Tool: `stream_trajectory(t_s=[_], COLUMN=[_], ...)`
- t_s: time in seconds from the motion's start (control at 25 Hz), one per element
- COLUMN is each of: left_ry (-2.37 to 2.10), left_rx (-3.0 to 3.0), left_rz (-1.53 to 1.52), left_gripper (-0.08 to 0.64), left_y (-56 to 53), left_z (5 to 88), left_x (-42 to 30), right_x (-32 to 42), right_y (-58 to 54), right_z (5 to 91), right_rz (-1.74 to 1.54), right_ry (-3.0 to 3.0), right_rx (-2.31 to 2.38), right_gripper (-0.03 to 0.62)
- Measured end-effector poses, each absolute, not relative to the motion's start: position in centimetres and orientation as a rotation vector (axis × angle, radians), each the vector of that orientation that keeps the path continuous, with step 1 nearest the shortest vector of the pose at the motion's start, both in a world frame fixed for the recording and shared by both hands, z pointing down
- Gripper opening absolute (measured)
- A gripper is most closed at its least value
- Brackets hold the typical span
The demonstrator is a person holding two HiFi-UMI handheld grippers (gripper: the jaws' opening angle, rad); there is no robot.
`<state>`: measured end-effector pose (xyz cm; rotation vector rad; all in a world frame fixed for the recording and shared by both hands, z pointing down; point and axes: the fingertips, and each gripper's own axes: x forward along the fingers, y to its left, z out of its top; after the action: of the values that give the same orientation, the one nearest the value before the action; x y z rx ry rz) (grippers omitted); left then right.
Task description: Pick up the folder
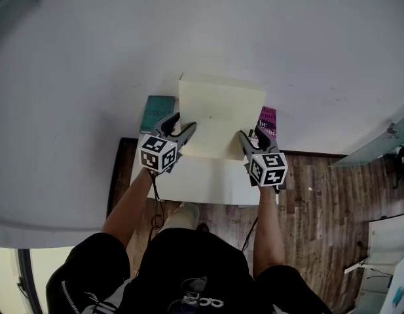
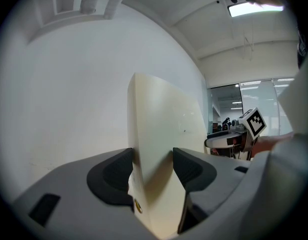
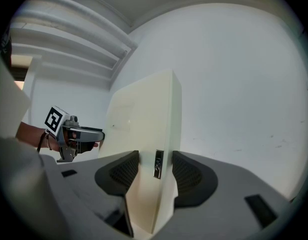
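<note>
A thick cream folder [image 1: 218, 113] hangs in the air in front of a white wall, held from both sides. My left gripper [image 1: 183, 133] is shut on its left edge, and my right gripper [image 1: 247, 139] is shut on its right edge. In the left gripper view the folder [image 2: 158, 134] stands edge-on between the dark pads of that gripper [image 2: 153, 164], with the other gripper [image 2: 243, 129] beyond it. In the right gripper view the folder [image 3: 144, 119] fills the gap between the pads of that gripper [image 3: 155, 164], and a small metal clasp [image 3: 157, 163] shows on its spine.
Below the folder stands a small white table [image 1: 208, 182]. A teal book [image 1: 157, 112] lies at its far left and a magenta book [image 1: 268, 120] at its far right. Wooden floor [image 1: 319, 188] lies to the right, and the white wall is close ahead.
</note>
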<state>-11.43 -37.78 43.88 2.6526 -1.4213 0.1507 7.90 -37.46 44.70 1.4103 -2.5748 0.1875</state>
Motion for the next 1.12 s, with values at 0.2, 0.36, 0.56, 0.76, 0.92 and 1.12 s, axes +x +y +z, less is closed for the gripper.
stream_trajectory(t_s=[0.2, 0.36, 0.56, 0.76, 0.92, 1.12], left_ry=[-1.433, -1.441, -1.443, -1.447, -1.435, -1.429], left_rx=[2.650, 2.648, 2.643, 2.639, 2.636, 2.638], left_rz=[0.148, 0.149, 0.153, 0.160, 0.166, 0.169], left_gripper=[0.252, 0.252, 0.252, 0.252, 0.252, 0.252], left_y=[-38.04, -37.89, -37.80, -37.81, -37.70, -37.73], left_z=[43.68, 43.65, 43.79, 43.93, 44.29, 44.34], left_x=[-11.59, -11.75, -11.72, -11.67, -11.52, -11.54], right_x=[7.77, 7.59, 7.62, 7.71, 7.86, 7.83], right_y=[-37.95, -37.96, -37.91, -37.94, -37.82, -37.87], right_z=[44.60, 44.57, 44.72, 44.91, 45.13, 45.15], right_rz=[0.191, 0.184, 0.188, 0.192, 0.191, 0.191], right_ry=[-2.586, -2.588, -2.588, -2.581, -2.577, -2.572], right_rx=[1.401, 1.394, 1.393, 1.387, 1.383, 1.384], right_gripper=[0.229, 0.229, 0.227, 0.225, 0.224, 0.224])
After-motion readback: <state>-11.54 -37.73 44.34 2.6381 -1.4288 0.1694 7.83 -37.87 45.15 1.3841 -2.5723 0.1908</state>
